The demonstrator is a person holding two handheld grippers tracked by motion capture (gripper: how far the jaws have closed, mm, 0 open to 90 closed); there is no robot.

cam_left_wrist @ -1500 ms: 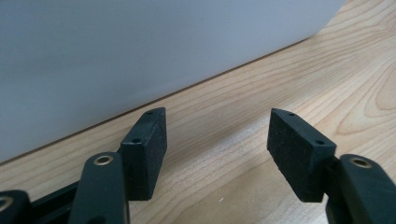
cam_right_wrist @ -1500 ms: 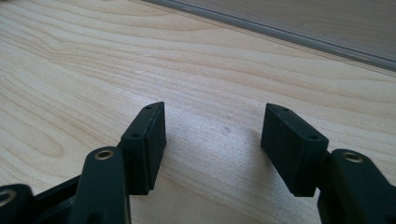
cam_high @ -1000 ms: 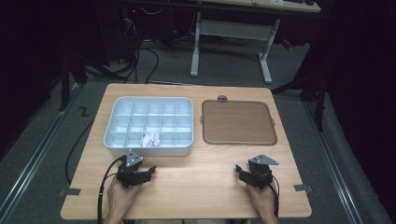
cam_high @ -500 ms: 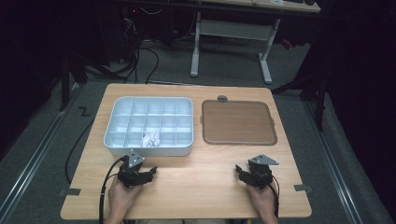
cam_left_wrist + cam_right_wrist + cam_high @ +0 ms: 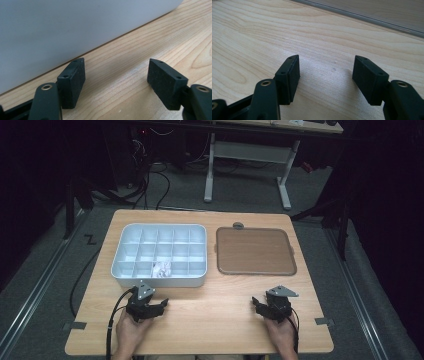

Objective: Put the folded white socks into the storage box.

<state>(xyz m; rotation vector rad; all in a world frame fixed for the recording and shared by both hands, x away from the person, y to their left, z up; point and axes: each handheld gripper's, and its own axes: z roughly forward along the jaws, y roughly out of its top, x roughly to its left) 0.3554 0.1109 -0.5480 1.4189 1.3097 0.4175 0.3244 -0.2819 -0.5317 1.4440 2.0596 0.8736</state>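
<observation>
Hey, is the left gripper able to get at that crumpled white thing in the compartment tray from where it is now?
Probably yes: the left gripper sits open just before the tray, the white wad lies in a near-row compartment, nothing between.

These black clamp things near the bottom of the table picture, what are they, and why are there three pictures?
They are hand-held grippers: a person holds the left gripper and the right gripper, one in each hand. One camera looks down from above; two more ride on the grippers, looking along their black jaws. On the light wooden table lie a pale grey plastic tray with many compartments, with a small crumpled white object in a front compartment, and a flat brown square board. Both grippers are open and hold nothing; the left one's jaws have just been opening.
</observation>
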